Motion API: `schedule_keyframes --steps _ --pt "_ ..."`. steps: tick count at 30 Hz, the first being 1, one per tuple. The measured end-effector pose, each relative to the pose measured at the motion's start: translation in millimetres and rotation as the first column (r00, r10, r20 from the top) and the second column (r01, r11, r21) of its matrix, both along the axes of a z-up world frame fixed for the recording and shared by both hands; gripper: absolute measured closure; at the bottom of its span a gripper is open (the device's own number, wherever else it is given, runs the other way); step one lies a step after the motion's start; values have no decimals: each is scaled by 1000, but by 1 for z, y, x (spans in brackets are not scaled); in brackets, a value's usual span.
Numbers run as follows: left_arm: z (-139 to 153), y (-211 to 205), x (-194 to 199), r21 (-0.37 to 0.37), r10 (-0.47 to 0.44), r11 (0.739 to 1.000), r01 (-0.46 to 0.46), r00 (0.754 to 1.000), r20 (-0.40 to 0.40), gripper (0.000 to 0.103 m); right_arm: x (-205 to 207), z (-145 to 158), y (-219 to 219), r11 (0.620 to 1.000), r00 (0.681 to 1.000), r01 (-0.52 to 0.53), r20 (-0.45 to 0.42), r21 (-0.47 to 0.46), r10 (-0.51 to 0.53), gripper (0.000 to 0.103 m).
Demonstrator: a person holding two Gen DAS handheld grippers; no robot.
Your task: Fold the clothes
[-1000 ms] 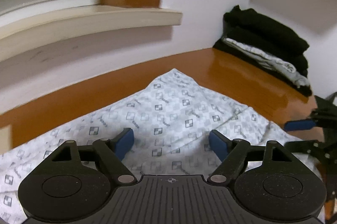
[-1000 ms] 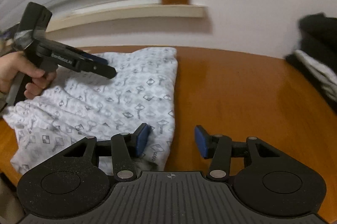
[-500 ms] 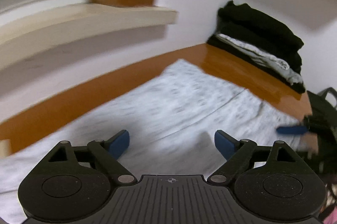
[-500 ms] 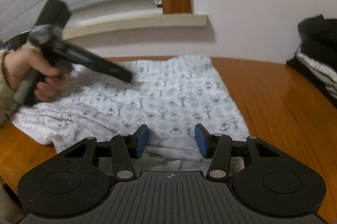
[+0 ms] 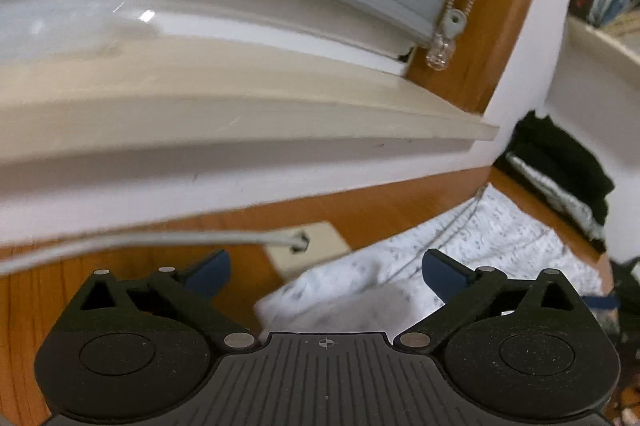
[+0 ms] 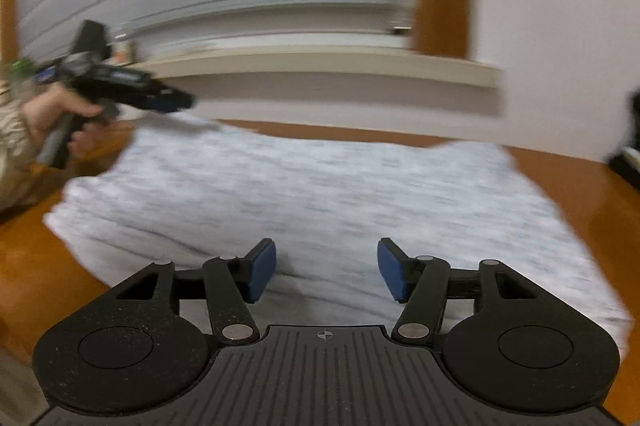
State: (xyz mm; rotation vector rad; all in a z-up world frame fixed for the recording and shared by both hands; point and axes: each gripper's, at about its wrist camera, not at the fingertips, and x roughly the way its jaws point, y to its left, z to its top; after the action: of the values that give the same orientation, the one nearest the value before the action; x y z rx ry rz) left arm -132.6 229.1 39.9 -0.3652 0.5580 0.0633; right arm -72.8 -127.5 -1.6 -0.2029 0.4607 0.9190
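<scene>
The wooden table (image 6: 592,185) carries a white patterned garment (image 6: 320,193) spread flat across its middle, reaching almost to the back edge under the window sill (image 5: 240,113). In the right wrist view the cloth is blurred, so its print cannot be read. A stack of folded clothes (image 5: 560,165), black pieces with a light one between them, sits at the table's far right corner against the wall. The left gripper (image 5: 324,268) hangs over the garment's left edge, its jaws opening and already wide, nothing between them; a person's hand (image 6: 60,113) holds it. The right gripper (image 6: 326,270) sits over the garment's near edge, jaws opening at about half width, with cloth below but not pinched. A cream pad (image 5: 312,246) lies near the back edge.
</scene>
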Motion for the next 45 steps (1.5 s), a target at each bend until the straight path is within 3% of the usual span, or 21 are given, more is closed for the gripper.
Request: schedule_keyframes --steps 10,14,17,27,34,36,37,39,41,45 --pt "-13 13 -12 -69 -47 997 46 999 -8 0 -62 3 91 987 988 -157 -5 -16 157 44" --pt "-17 13 -14 25 -24 999 25 998 -52 2 -78 6 114 974 975 -224 4 -30 224 45" --pt "-17 16 -17 23 -19 1000 20 998 -53 3 -90 7 131 959 961 -277 10 -58 278 45" --pt "-18 18 -19 33 -30 999 32 998 -46 0 -117 2 147 917 924 -358 73 -178 375 37" --pt "-18 22 -21 1 -35 999 35 999 -32 0 -113 0 150 913 919 -369 78 -173 387 34" --pt "-18 26 -22 -27 -40 999 39 999 -20 0 -110 -1 152 918 924 -361 74 -165 376 40" --pt "-19 27 -22 -41 -42 998 41 999 -14 0 -109 -1 153 924 929 -345 84 -167 362 54" --pt "-19 30 -24 -67 -43 997 42 999 -3 0 -108 -1 155 927 932 -331 96 -174 351 63" --pt "-19 32 -24 -84 -42 996 41 999 0 0 -112 -2 158 925 927 -318 134 -208 349 79" --pt "-18 32 -25 -103 -45 994 44 999 -4 0 -119 -4 163 915 909 -297 211 -274 359 75"
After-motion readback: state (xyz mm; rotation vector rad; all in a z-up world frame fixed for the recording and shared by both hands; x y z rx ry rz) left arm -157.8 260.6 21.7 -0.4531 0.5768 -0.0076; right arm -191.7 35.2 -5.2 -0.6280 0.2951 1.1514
